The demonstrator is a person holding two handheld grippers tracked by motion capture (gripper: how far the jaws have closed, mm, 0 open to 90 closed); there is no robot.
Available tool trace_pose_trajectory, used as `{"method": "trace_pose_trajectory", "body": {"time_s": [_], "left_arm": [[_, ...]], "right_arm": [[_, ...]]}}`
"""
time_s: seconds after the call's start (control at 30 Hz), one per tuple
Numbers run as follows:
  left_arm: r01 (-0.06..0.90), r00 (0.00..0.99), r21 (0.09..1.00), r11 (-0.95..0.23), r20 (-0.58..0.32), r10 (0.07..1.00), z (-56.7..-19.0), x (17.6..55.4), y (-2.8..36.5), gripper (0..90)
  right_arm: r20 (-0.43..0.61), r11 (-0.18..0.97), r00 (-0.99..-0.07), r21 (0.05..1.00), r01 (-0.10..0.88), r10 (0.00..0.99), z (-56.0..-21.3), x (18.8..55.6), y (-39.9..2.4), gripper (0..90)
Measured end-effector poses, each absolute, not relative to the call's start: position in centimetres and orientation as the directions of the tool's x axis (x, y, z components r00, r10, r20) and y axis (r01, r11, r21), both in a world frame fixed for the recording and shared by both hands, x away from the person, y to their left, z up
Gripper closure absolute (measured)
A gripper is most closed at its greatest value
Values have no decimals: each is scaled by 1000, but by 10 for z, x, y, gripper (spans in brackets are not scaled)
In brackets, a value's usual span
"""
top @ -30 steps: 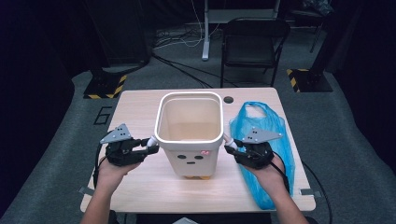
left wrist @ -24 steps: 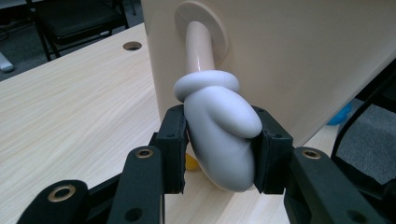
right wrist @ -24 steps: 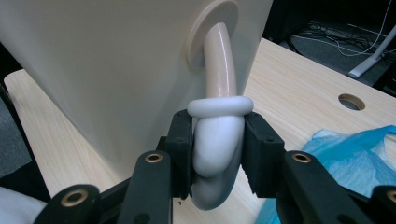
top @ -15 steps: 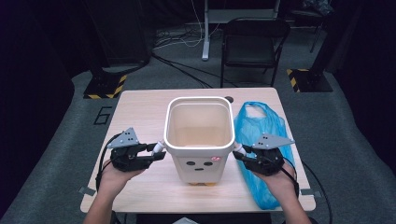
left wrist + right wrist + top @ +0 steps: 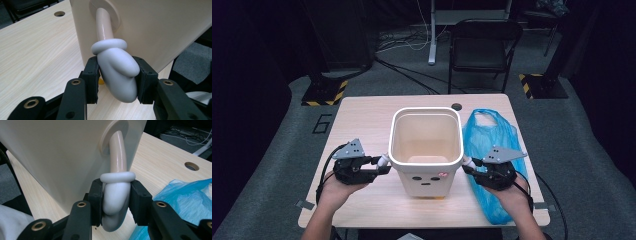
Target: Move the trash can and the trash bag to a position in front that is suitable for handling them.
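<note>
A cream plastic bin [image 5: 426,150] with a small face printed on its near wall stands upright at the middle of the wooden worktop [image 5: 362,115], open top up. From each side wall a short curved arm projects, ending in a white mitten-shaped hand.

Left tool [image 5: 382,165]: seen in the high view at the bin's left side, near the rim. In the left gripper view its two black jaws sit against either side of the left mitten [image 5: 117,72], pads pressing on it, jaws partly apart to the mitten's width. The mitten hangs just below the white cuff ring on the beige arm [image 5: 102,22].

Right tool [image 5: 469,164]: at the bin's right side, at like height. In the right gripper view the jaws clamp the right mitten [image 5: 115,202] just under its cuff ring, pads touching both sides, likewise partly apart.

A blue plastic bag [image 5: 492,145] lies flat on the worktop just right of the bin, partly under the right tool and the person's hand.

A black chair [image 5: 482,50] stands on the floor beyond the worktop's far edge.
</note>
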State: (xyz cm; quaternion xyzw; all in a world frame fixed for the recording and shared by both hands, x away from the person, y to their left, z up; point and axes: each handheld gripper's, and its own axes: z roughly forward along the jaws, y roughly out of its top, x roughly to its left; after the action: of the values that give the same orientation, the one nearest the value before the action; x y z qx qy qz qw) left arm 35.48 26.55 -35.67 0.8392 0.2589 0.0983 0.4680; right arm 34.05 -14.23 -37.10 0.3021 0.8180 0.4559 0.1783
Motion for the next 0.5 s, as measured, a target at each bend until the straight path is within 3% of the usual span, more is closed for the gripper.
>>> {"method": "trace_pose_trajectory", "body": {"time_s": [0.5], "left_arm": [[332,867,862,-384,-117,485,-365,362,272,548]], "right_arm": [[5,398,-782,859,323,623,-372,346,-145,627]]}}
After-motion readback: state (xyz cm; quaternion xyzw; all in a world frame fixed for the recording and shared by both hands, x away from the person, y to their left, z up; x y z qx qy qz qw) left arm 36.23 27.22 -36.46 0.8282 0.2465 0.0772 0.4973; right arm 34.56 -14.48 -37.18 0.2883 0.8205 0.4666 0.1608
